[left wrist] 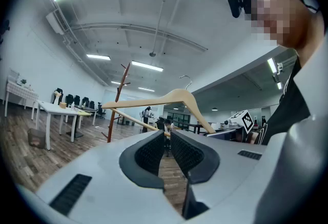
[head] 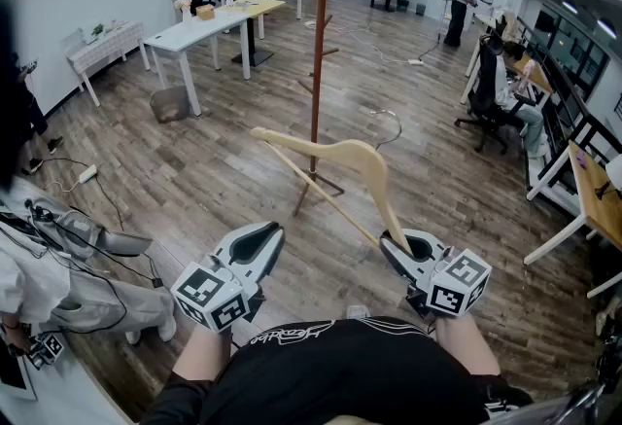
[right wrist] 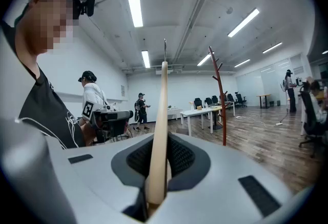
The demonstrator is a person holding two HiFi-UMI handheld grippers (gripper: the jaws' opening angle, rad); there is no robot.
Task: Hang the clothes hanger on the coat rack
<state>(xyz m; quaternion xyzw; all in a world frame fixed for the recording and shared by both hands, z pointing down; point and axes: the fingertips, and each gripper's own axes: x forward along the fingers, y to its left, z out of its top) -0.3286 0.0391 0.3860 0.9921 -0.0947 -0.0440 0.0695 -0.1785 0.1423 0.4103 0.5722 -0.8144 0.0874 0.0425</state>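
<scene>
The clothes hanger (head: 335, 150) is beige, the coat rack (head: 317, 34) red-brown.

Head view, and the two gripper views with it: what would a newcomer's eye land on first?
The wooden hanger, held out over the floor mid-view, the right gripper shut on the end of one arm. Just behind it stands the brown coat rack, nothing hung on it; the left gripper is empty.

Black T-shirt (head: 360, 374), white lettering (head: 292, 332) across the front; left gripper (head: 260, 240) and right gripper (head: 406, 246): grey shells, black ribbed pads (left wrist: 152, 154), black-and-white marker cubes (head: 208, 297).
</scene>
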